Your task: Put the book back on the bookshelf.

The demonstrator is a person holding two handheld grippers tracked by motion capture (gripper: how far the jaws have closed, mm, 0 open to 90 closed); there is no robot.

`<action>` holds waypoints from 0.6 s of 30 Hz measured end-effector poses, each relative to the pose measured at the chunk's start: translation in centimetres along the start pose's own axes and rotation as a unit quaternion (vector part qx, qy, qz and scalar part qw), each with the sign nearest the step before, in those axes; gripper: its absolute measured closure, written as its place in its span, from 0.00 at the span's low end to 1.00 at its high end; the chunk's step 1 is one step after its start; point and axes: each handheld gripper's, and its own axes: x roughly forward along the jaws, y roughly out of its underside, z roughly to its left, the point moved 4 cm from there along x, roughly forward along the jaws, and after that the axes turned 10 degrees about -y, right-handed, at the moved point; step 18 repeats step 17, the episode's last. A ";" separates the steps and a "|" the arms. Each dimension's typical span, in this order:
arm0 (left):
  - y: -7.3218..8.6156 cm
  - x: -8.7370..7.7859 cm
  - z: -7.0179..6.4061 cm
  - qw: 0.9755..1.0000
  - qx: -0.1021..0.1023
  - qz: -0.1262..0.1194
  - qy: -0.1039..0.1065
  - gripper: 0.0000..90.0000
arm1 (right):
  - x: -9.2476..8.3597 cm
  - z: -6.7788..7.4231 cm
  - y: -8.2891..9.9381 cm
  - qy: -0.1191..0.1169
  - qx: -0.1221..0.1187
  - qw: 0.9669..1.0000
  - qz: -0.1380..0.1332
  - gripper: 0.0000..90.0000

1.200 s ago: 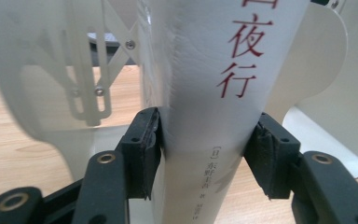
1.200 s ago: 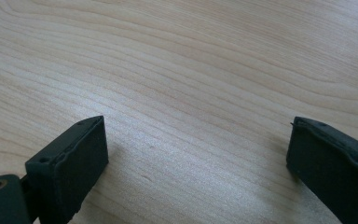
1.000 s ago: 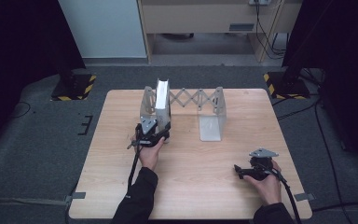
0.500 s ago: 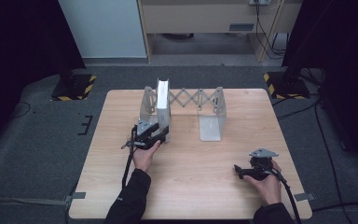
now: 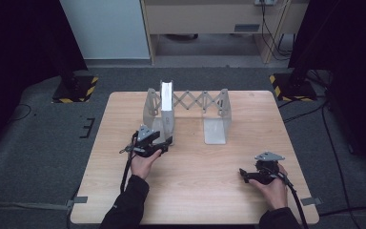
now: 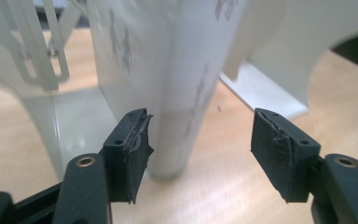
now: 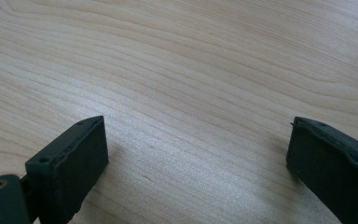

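1. Dark grey carpet surrounds the wooden table (image 5: 195, 191) at which we work; two hazard-striped stand feet sit on the floor beyond its far corners.
2. At the far middle of the table we see an expanding metal book rack (image 5: 217, 125), its scissor lattice running left to right between upright end plates.
3. A white book (image 5: 166, 106) stands upright in the left end of the rack, beside the left plate. Its long axis is vertical, and its covers run from the far edge toward us, with the narrow edge facing our side.
4. Our left gripper (image 5: 164, 141) lies level just in front of the book's lower near edge, pointing away from us toward it.
5. In the left gripper view, the book (image 6: 177, 88) rises between the jaws. The left pad (image 6: 130, 149) sits right at the book's edge; whether it touches we cannot tell. The right pad (image 6: 279, 149) stands clear of it. The jaws have just been opening, and they do not clamp the book.
6. Our right gripper (image 5: 244, 174) rests at the near right of the table, well apart from the rack, pointing left.
7. In the right gripper view its pads (image 7: 74, 163) stand wide apart over bare wood, holding nothing.
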 end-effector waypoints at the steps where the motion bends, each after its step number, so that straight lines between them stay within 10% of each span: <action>1: 0.3 -0.5 0.1 1.000 0.003 0.004 0.005 0.39 | 0.0 0.0 0.0 0.000 0.001 1.000 0.000 0.06; 9: 4.1 -3.7 1.8 0.999 0.012 0.049 0.013 0.31 | 0.0 0.0 0.0 0.000 0.000 1.000 0.000 0.06; 18: 7.5 -6.2 6.0 0.995 0.000 0.094 -0.042 0.27 | -0.2 0.1 0.0 0.001 0.001 1.000 -0.008 0.15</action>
